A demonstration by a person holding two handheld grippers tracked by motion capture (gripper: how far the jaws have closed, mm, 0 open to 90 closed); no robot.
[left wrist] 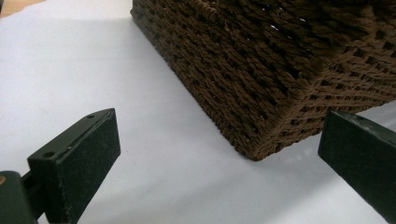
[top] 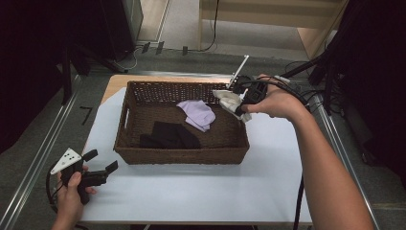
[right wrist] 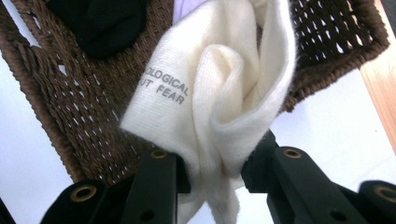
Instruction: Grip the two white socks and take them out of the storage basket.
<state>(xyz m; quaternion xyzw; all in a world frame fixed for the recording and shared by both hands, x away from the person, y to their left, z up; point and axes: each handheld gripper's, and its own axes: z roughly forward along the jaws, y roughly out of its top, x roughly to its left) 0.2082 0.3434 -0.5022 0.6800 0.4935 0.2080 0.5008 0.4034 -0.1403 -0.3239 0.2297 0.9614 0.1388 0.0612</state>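
Note:
A brown wicker basket (top: 128,120) stands on the white table sheet. Inside it lie a lilac cloth (top: 197,114) and a black cloth (top: 170,135). My right gripper (top: 238,108) is shut on a cream-white sock (top: 230,99), held above the basket's far right corner. In the right gripper view the sock (right wrist: 219,88), printed with grey letters, bunches up between the two black jaws, over the basket (right wrist: 74,112). My left gripper (top: 99,160) rests near the table's front left, open and holding nothing. In the left gripper view its jaws stand wide apart on either side of a basket corner (left wrist: 261,88).
The white sheet (top: 201,187) has free room in front of and to the right of the basket. Bare wood of the table (top: 115,82) shows at the far left corner. Cables (top: 306,96) trail past the right hand. Dark equipment and floor surround the table.

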